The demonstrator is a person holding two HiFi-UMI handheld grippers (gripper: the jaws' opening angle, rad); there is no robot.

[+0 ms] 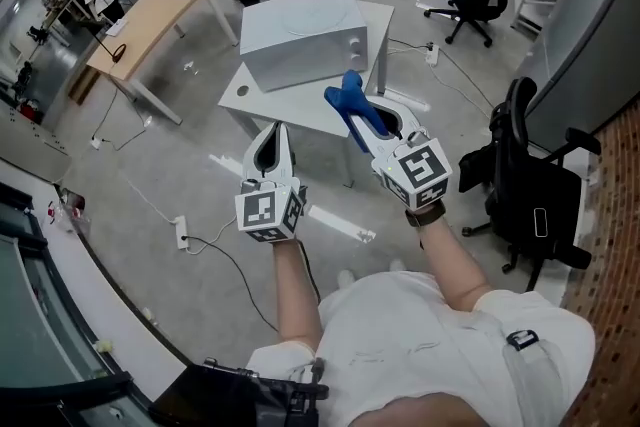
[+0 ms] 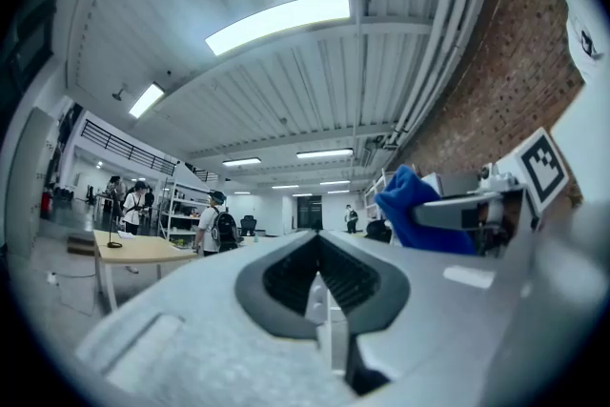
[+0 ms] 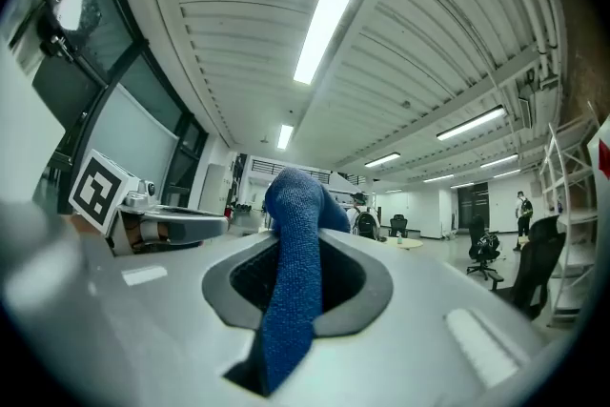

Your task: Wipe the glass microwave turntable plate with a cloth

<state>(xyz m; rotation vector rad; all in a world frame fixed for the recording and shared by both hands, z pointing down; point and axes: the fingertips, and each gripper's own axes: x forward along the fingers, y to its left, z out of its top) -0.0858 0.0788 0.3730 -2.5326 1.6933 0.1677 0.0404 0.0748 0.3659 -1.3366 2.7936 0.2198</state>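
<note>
Two grippers checked, jaws first. R gripper [image 3: 297, 205]: jaws clamped on a blue knitted cloth [image 3: 291, 300]. The strip runs along the jaw axis, w/ a bunched end standing past the tips and a tail trailing back into the slot. L gripper [image 2: 317, 243]: jaws pressed together, nothing between them. Both gripper views look at ceiling lights, so both tools are tilted upward and off any surface.

Head view: person stands back from a white rectangular table [image 1: 255, 95] carrying a white box-shaped microwave [image 1: 305, 40]. Both lie ahead of the tips. The R gripper's cloth end overlaps the table's near edge in that view; the L gripper sits short of it and to the left. Judgement: R gripper is nearer and is the wiping tool.

Glass turntable plate: not made out in any view. A faint round outline on the microwave's top may be it, but that is unconfirmed; it could equally be inside the oven.

Status: wiping not yet begun, since the cloth touches nothing. Next move needs a step forward and the R gripper tipped down, w/ the L gripper free to steady or fetch the plate.
</note>
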